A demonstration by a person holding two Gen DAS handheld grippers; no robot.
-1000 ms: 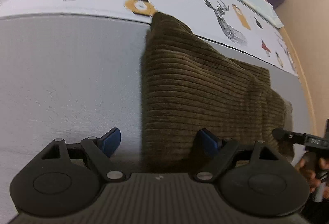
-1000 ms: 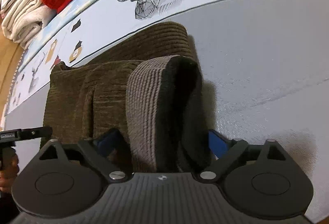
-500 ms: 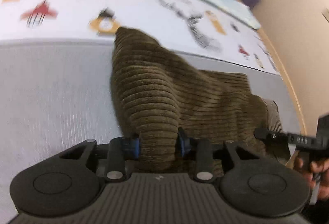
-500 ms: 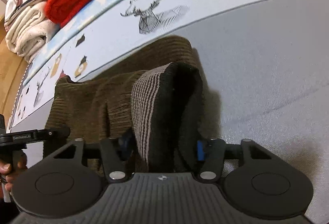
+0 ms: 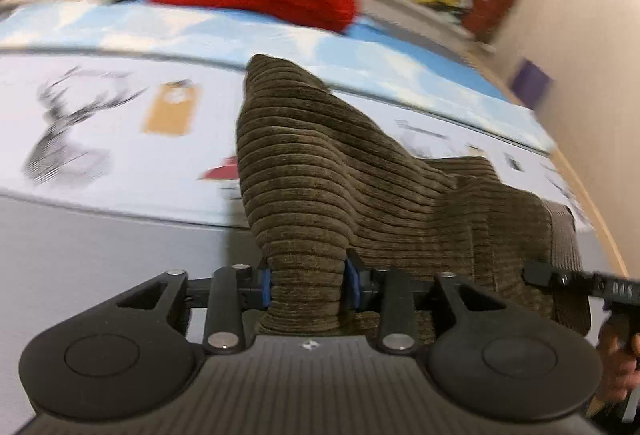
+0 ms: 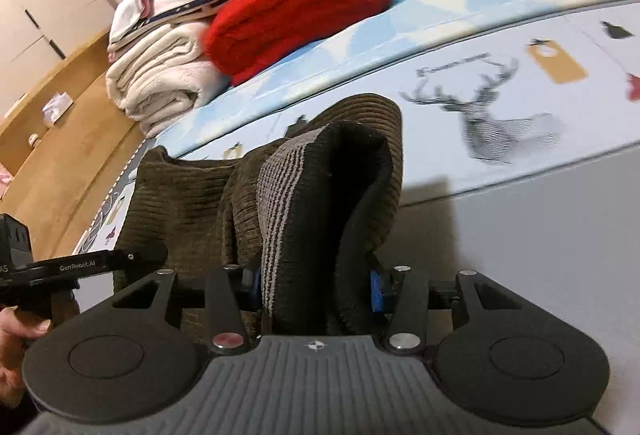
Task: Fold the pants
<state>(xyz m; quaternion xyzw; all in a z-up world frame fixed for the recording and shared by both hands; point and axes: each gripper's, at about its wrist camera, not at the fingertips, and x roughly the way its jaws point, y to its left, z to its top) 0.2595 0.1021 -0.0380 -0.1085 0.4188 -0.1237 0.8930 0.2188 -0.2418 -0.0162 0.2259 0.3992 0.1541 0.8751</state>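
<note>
The brown corduroy pants (image 5: 360, 195) lie on the bed, with their near edge lifted. My left gripper (image 5: 307, 285) is shut on a bunched fold of the pants' hem end. My right gripper (image 6: 314, 285) is shut on the waistband end of the pants (image 6: 320, 203), where the striped grey band and dark lining show. The cloth hangs up between both grippers off the grey sheet (image 5: 100, 255). The right gripper's body shows at the right edge of the left wrist view (image 5: 580, 281). The left gripper's body shows at the left of the right wrist view (image 6: 60, 267).
A red folded blanket (image 6: 296, 11) and a stack of cream and white laundry (image 6: 160, 75) sit at the far side of the bed. A patterned deer-print sheet (image 6: 500, 107) lies beyond the pants. A wooden bed frame (image 6: 60, 139) runs along the left.
Both grippers went from open around the pants' edge to shut on it. They have lifted the edge up and tilted, so the far laundry pile has come into view.
</note>
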